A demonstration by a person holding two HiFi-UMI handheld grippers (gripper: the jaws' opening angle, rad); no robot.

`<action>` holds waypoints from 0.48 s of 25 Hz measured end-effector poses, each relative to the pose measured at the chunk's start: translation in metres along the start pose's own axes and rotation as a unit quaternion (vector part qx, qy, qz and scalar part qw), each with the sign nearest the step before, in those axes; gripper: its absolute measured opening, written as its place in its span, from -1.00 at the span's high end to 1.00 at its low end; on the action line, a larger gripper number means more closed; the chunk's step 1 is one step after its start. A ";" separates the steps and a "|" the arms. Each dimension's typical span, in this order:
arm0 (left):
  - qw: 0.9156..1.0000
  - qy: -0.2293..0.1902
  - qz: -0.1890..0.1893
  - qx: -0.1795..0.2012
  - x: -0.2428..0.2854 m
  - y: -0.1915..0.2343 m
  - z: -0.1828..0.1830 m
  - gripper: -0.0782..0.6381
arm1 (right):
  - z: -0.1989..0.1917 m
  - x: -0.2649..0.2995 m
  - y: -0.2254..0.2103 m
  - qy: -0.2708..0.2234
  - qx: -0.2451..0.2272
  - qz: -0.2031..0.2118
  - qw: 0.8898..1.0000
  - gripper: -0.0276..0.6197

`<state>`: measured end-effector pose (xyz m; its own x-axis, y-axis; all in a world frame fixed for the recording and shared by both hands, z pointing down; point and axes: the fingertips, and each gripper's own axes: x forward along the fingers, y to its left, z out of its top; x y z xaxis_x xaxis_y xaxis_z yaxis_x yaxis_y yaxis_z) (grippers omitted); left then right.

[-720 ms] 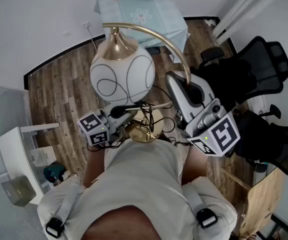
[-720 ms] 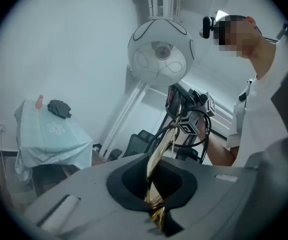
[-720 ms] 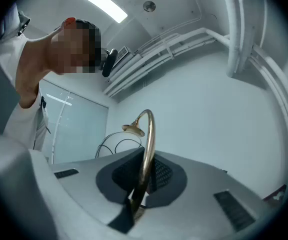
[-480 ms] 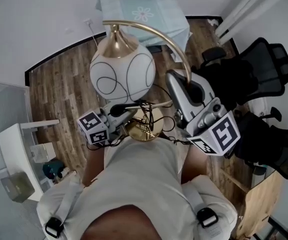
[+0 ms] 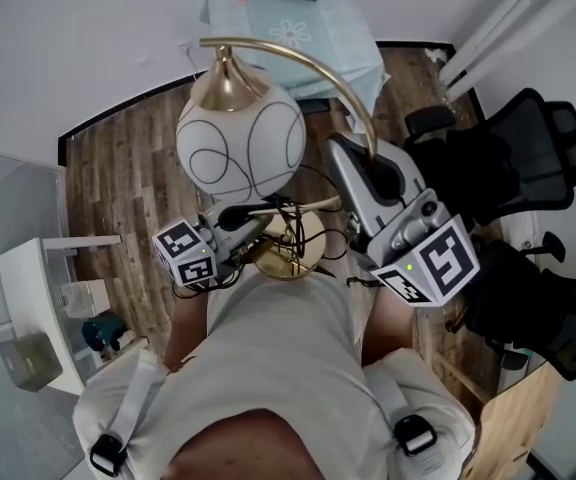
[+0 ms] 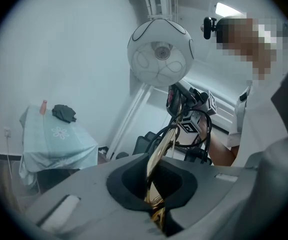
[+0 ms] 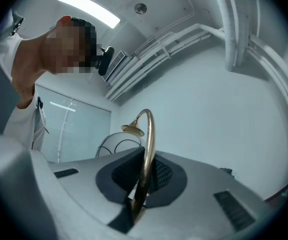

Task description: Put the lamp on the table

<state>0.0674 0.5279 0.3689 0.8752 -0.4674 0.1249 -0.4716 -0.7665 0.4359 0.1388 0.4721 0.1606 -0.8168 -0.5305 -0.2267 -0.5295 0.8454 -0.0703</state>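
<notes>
The lamp (image 5: pixel 240 146) is up in the air in front of the person's chest, in the middle of the head view. It has a round white shade with black lines. A bent gold rod (image 5: pixel 313 68) goes over the top.

The left gripper (image 5: pixel 260 223) is closed tight on the rod low down, close to the gold foot (image 5: pixel 303 250). The right gripper (image 5: pixel 351 160) is closed tight on the rod higher up, at 3 o'clock from the shade.

The table (image 5: pixel 343 33) with the pale cloth is at 12 o'clock, well apart from the lamp. Open wood floor (image 5: pixel 118 168) lies at 9 o'clock. A black chair (image 5: pixel 528 153) is near at 3 o'clock. A white shelf (image 5: pixel 33 288) stands at 8 o'clock.

Only the left gripper view shows the shade from under. Only the right gripper view shows the ceiling light (image 7: pixel 89 8).
</notes>
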 end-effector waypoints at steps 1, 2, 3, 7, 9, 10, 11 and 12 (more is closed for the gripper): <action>1.000 0.000 0.002 0.000 0.002 0.000 0.000 0.78 | 0.000 0.000 -0.002 0.002 0.000 0.002 1.000 0.91; 1.000 -0.001 0.004 0.000 0.004 0.000 0.001 0.78 | 0.001 0.000 -0.005 0.003 -0.001 0.003 1.000 0.91; 1.000 -0.002 0.005 0.000 0.006 0.001 0.002 0.78 | 0.001 0.000 -0.007 0.004 -0.002 0.004 1.000 0.91; 1.000 -0.002 0.008 -0.002 0.013 0.009 0.007 0.78 | 0.000 0.007 -0.018 0.008 -0.002 0.007 1.000 0.91; 1.000 -0.001 0.009 0.000 0.016 0.016 0.011 0.78 | -0.001 0.012 -0.024 0.011 -0.004 0.007 1.000 0.91; 1.000 0.000 0.009 0.001 0.017 0.020 0.012 0.78 | -0.003 0.014 -0.027 0.013 -0.005 0.006 1.000 0.91; 1.000 0.000 0.009 0.001 0.018 0.024 0.013 0.78 | -0.004 0.017 -0.030 0.015 -0.006 0.005 1.000 0.91; 1.000 0.001 0.008 0.001 0.019 0.028 0.014 0.78 | -0.005 0.020 -0.033 0.016 -0.006 0.003 1.000 0.91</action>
<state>0.0688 0.4914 0.3706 0.8673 -0.4796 0.1333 -0.4863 -0.7594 0.4322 0.1384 0.4330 0.1633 -0.8273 -0.5265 -0.1959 -0.5266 0.8483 -0.0562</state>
